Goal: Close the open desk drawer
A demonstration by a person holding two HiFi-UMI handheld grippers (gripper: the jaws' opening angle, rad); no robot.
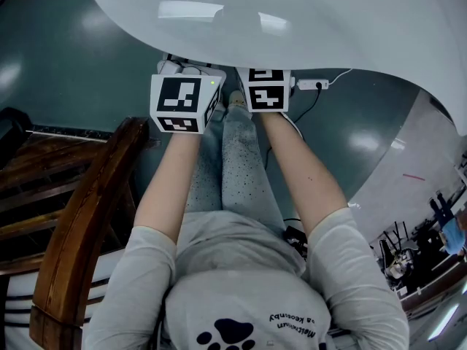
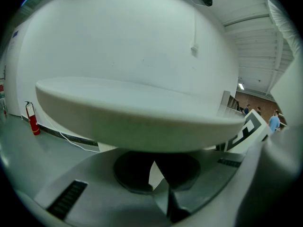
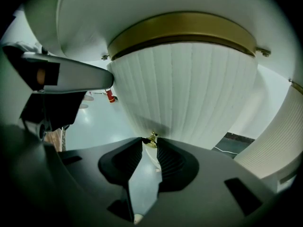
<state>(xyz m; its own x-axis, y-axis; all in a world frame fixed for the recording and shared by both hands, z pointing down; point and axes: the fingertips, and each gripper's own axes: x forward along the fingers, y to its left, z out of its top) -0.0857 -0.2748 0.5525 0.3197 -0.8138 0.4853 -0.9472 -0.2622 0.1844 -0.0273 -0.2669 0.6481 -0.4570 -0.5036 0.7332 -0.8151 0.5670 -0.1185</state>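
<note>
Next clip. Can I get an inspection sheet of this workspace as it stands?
Surface: white desk top, nothing on the part in view.
Job's things: fluted drawer front with brass knob; how far out it stands cannot be told.
Clutter: nothing seen.
Grippers: left tongs shut, empty, below the desk edge; right tongs shut on the knob.
Cables: power strip with leads on the floor.
Surroundings: wooden chair at the person's left; fire extinguisher by the wall.

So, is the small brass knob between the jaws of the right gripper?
Yes, the right gripper has the brass knob of the white ribbed front right between the tips of its jaws.
</note>
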